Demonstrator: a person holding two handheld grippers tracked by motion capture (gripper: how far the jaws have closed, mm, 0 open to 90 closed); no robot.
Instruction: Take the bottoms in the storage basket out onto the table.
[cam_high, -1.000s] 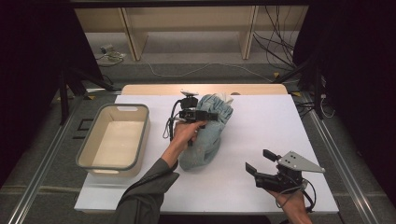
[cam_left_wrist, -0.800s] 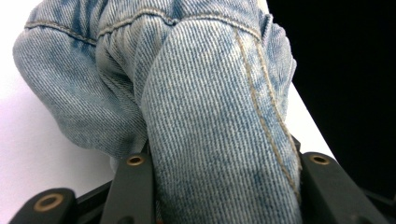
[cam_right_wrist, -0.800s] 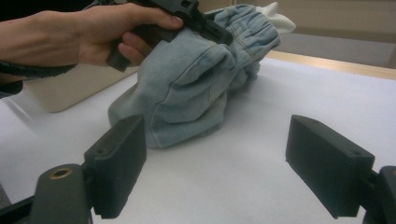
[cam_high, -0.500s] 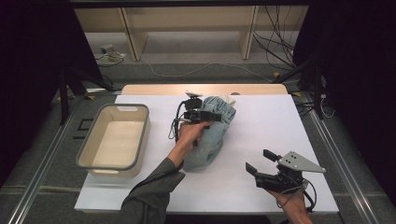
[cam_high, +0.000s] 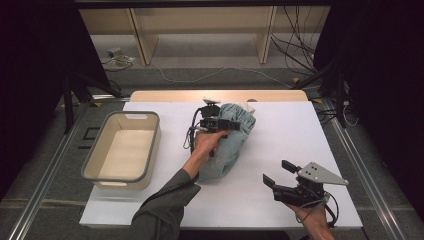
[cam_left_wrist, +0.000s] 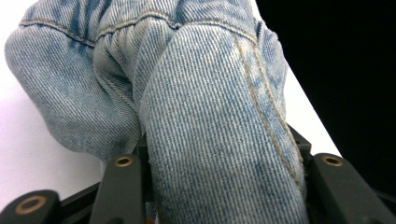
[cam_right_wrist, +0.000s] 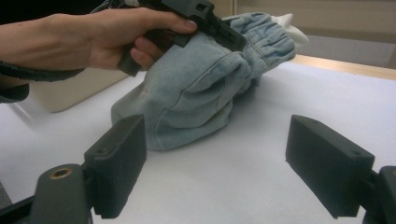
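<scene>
White tabletop (cam_high: 280, 150) is carrying the work, with dark surroundings and wooden shelving behind it. Crumpled denim garment (cam_high: 227, 145) is lying near the table's middle, just right of the beige plastic bin (cam_high: 122, 150), which is sitting apart from it at the left.

Left gripper (cam_high: 220, 122) is resting on the far upper part of the denim; in its own view a thick fold of denim (cam_left_wrist: 219, 154) is sitting between the two black jaws, so it is pinching the cloth. Right gripper (cam_high: 281, 175) is hovering well apart near the front right of the table, jaws spread wide and holding nothing, facing the garment (cam_right_wrist: 196, 98).

For the step in hand, judged as lifting or moving the denim toward the bin:
- Keep the pinch deep on the fold, not on a single layer at the edge.
- Raise slowly, since the bunched cloth is likely to unfold and drag.
- Bring the free gripper in to support the hanging bulk before clearing the bin's rim.
</scene>
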